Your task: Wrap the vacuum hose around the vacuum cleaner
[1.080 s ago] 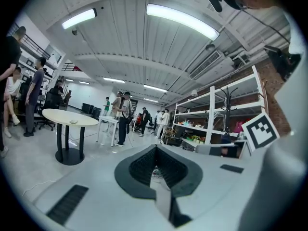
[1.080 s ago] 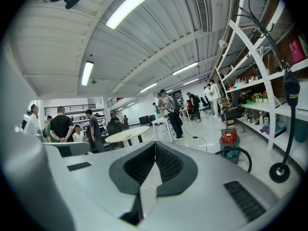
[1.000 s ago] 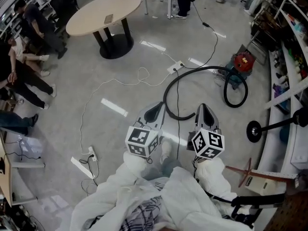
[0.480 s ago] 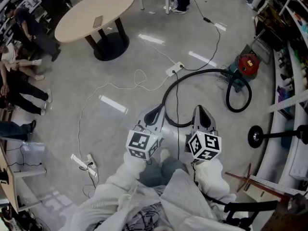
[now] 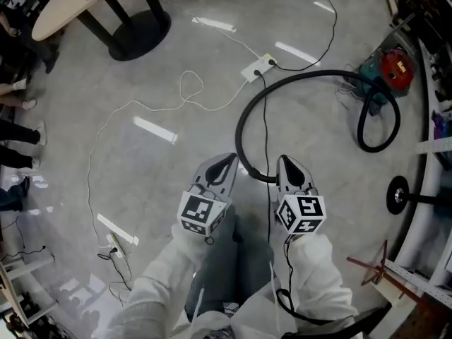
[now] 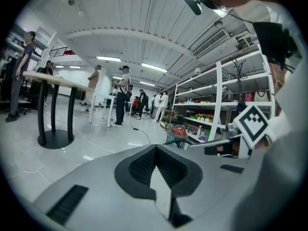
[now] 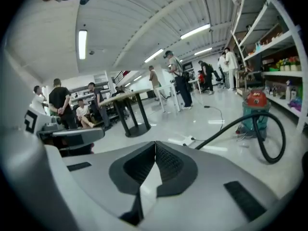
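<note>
The red and teal vacuum cleaner [image 5: 385,73] stands on the floor at the upper right. Its black hose [image 5: 244,119] loops beside it, sweeps left in a wide arc and ends on the floor between my two grippers. My left gripper [image 5: 227,162] is shut and empty, just left of the hose end. My right gripper [image 5: 286,162] is shut and empty too, just right of it. The right gripper view has the vacuum cleaner [image 7: 255,105] and the hose [image 7: 231,126] ahead to the right, beyond the shut right gripper [image 7: 155,143]. The left gripper [image 6: 155,147] points toward the vacuum cleaner [image 6: 179,132].
An oval table on a black base [image 5: 134,27] stands at the upper left, with people beyond it. A white power strip [image 5: 258,68] with a white cable [image 5: 141,108] lies mid-floor. A thin black cable [image 5: 267,133] runs down between the grippers. Shelving [image 5: 438,119] and a round-based stand [image 5: 399,195] line the right.
Both grippers have dropped toward the floor, and the head has come down with them. The hose end now lies close between the two gripper tips. Both stay shut.
</note>
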